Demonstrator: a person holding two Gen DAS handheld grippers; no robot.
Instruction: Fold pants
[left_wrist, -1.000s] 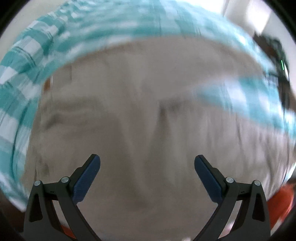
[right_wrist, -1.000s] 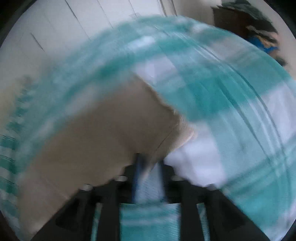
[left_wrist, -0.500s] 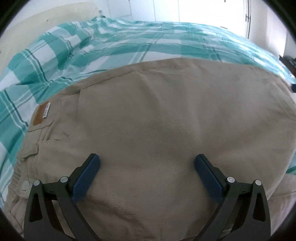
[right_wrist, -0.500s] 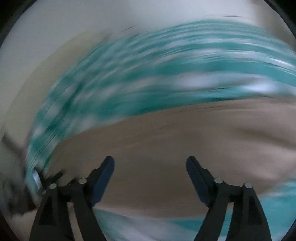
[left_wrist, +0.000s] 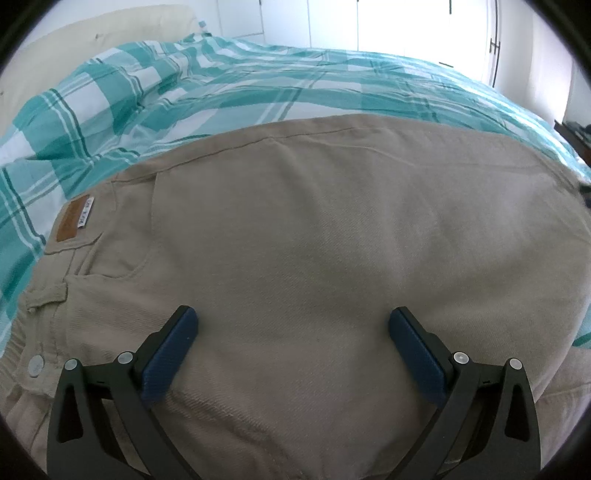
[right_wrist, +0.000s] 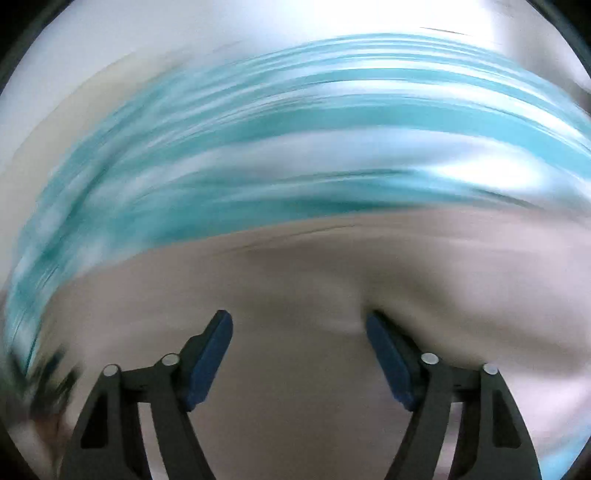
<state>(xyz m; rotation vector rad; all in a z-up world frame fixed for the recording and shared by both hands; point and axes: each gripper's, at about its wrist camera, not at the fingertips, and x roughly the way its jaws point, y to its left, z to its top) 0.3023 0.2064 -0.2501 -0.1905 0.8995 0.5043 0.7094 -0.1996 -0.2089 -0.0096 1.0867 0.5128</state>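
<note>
both grippers (left_wrist: 291, 332) (right_wrist: 299, 336) agape over pants (left_wrist: 314, 240), bedspread (left_wrist: 184, 92) beyond

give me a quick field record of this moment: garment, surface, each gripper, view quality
garment: beige cotton twill pants, spread flat, waistband to the left with a brown leather patch and a silver metal button
surface: teal and white checked bed cover, under the pants
left gripper: open, over the pants, nothing between its blue pads
right gripper: open, over beige fabric, holding nothing
view quality: left wrist sharp; right wrist heavily motion-blurred
fold state: pants lie folded lengthwise; cannot tell further folds
</note>
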